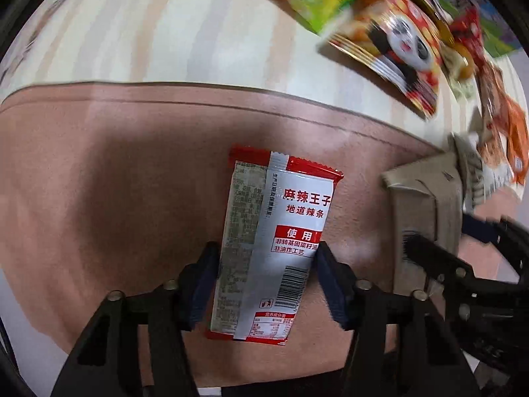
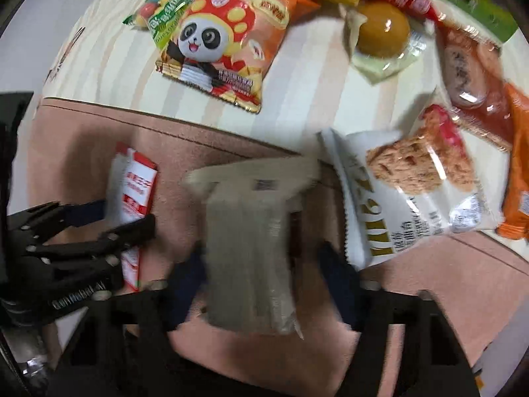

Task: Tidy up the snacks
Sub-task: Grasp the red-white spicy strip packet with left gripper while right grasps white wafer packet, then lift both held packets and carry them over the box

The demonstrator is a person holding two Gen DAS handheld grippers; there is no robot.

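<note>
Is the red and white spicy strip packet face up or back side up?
Back side up: the red and white packet shows its barcode, seam and nutrition table.

The left gripper (image 1: 266, 264) is pinching a red-and-white snack packet (image 1: 274, 241) (back side showing) over a pinkish-brown mat (image 1: 115, 182).

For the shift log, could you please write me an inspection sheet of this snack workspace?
Surface: pink mat lying on a pale striped cloth.
Job's things: red-and-white spicy strip packet between the left gripper's fingers; beige packet between the right gripper's fingers, blurred.
Clutter: panda snack bag, green candy bag, round yellow cake, white cracker packet, orange packet, all on the cloth.
Grippers: left gripper shut on the strip packet; right gripper straddles the beige packet, contact unclear.
Cables: nothing seen.
Surroundings: nothing seen.
</note>
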